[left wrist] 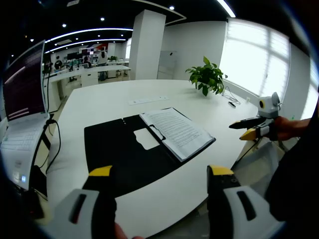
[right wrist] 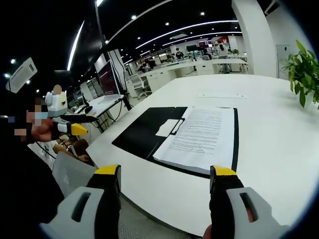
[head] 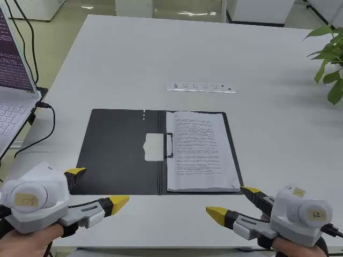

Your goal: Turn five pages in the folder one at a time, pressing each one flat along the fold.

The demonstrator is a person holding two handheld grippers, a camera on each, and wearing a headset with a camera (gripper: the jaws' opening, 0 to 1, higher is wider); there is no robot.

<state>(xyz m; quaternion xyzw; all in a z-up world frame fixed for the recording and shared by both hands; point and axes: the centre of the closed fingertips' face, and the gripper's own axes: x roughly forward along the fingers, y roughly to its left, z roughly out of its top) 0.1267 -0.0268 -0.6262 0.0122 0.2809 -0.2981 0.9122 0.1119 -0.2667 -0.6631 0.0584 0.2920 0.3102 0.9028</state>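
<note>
While you hold both tools low at the near edge of the table [head: 161, 53], the folder [head: 118, 155] lies open and flat in front of you, just beyond the yellow tips. Its left half is a bare, matte black cover, rectangular and smooth. Its right half carries a stack of pages [head: 201, 150], white sheets covered in dense printed lines, squared up and resting on the black backing with a thin dark border showing around them. A slim black clip [head: 170, 145] sits along the fold side of the stack, with a pale, rounded rectangular plate [head: 154, 147] beside it on the cover.

Your left tool [head: 101, 186] hovers near the folder's near-left corner, its 2 jaws spread wide with nothing between them. Your right tool [head: 229, 199] hovers near the near-right corner, just off the stack, and its jaws are also parted and empty. Each tool has a white moulded body, grey jaw arms and pointed yellow tips.

The table is a broad, glossy white slab with a rounded edge. A flat white power strip [head: 201, 87] lies beyond the folder, well apart from it. A silver laptop [head: 10, 96] stands open at the far left with a black cable [head: 51, 123] curling beside it, and a leafy green plant [head: 329, 59] leans in at the right.
</note>
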